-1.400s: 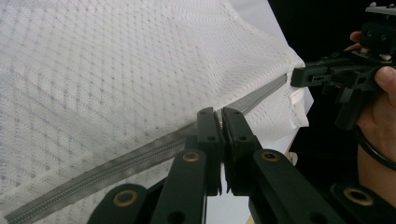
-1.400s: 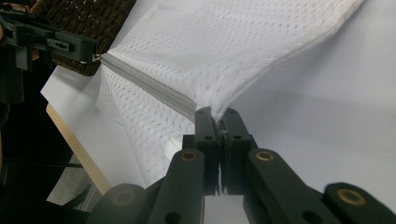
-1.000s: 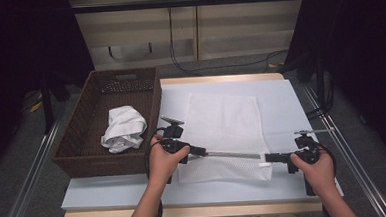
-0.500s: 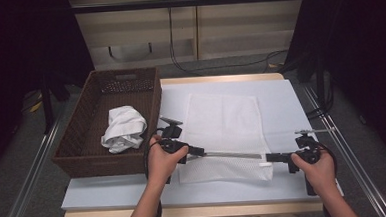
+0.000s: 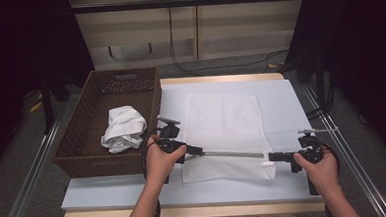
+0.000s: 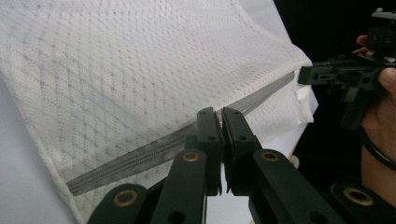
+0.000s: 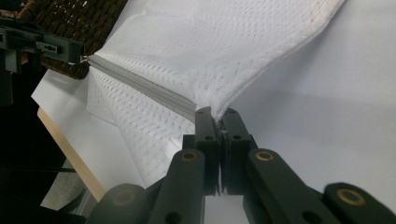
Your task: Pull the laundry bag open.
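While both hands sit close to the near edge of the tabletop (image 5: pixel 136 201), each one pinches an end of the zipper (image 5: pixel 233 154) on a white mesh bag (image 5: pixel 225 123). At the near left the left gripper (image 5: pixel 195 151) has its jaws closed to a narrow slit on the zipper end, which its own view shows running away from the black jaws toward the other hand. At the near right the right gripper (image 5: pixel 274 157) is likewise clamped tight, and its view shows the bag's corner bunched between its jaws where the zipper ends. Between them the zipper hangs as a taut, straight line, lifted a little off the surface, with a short flap of mesh falling below it toward the near edge and the rest of the bag lying flat across the middle of the tabletop toward the far edge. My reading is that the step in hand is stretching the bag's zipped mouth tight and straight, either to open it or to carry the bag. A next move would call for equal tension on both ends, so neither corner slips out. Farther off, along the left edge, a brown woven basket (image 5: pixel 82 144) holds a crumpled white cloth (image 5: pixel 124 128), well apart from the bag.
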The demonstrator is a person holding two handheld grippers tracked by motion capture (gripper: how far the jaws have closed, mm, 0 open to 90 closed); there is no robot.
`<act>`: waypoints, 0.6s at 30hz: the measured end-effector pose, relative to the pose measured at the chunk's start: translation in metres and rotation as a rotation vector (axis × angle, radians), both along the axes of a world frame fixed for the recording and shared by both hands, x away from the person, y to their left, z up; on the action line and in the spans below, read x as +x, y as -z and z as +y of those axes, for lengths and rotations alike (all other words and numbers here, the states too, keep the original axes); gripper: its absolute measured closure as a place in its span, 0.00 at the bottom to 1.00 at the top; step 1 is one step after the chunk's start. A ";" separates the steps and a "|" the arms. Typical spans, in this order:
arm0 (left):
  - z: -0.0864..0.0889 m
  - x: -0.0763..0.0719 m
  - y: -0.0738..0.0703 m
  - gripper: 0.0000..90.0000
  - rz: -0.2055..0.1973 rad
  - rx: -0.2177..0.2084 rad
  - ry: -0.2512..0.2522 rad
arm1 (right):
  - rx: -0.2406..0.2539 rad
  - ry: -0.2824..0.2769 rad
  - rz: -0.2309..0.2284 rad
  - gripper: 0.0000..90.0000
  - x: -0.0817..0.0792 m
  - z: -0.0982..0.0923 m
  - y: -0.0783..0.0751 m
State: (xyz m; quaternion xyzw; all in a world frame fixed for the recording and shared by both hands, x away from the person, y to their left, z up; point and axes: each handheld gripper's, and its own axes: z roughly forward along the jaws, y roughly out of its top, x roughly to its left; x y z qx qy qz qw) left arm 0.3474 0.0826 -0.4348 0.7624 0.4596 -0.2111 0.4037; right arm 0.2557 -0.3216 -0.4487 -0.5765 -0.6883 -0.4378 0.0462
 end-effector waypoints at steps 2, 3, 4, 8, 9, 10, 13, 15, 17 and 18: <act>-0.001 0.000 -0.001 0.96 -0.008 0.018 -0.009 | 0.000 0.002 -0.001 0.98 0.000 0.000 0.000; -0.001 -0.001 -0.001 0.96 -0.004 0.009 -0.011 | -0.003 0.002 -0.001 0.98 0.000 0.000 0.000; 0.000 0.000 -0.001 0.96 -0.012 0.015 -0.004 | -0.002 0.002 -0.001 0.98 0.000 0.000 -0.001; 0.003 0.000 -0.002 0.96 -0.016 0.024 -0.012 | 0.007 0.000 0.000 0.98 0.000 -0.001 -0.001; 0.004 0.000 -0.003 0.96 -0.002 0.016 -0.009 | 0.004 -0.001 -0.002 0.98 0.000 -0.001 0.000; 0.004 0.000 -0.002 0.96 -0.001 0.011 -0.013 | -0.001 0.000 -0.002 0.98 0.000 -0.001 0.000; 0.005 0.000 -0.002 0.96 -0.002 0.013 -0.012 | 0.008 -0.001 0.006 0.98 0.000 -0.002 0.001; 0.005 0.000 -0.002 0.96 -0.003 0.012 -0.009 | 0.010 0.001 0.008 0.98 0.000 -0.002 0.001; 0.005 0.000 -0.002 0.96 -0.006 0.015 -0.010 | 0.007 0.001 0.008 0.98 0.000 -0.002 0.001; 0.005 0.000 -0.002 0.96 -0.005 0.015 -0.010 | 0.008 0.001 0.007 0.98 0.000 -0.002 0.001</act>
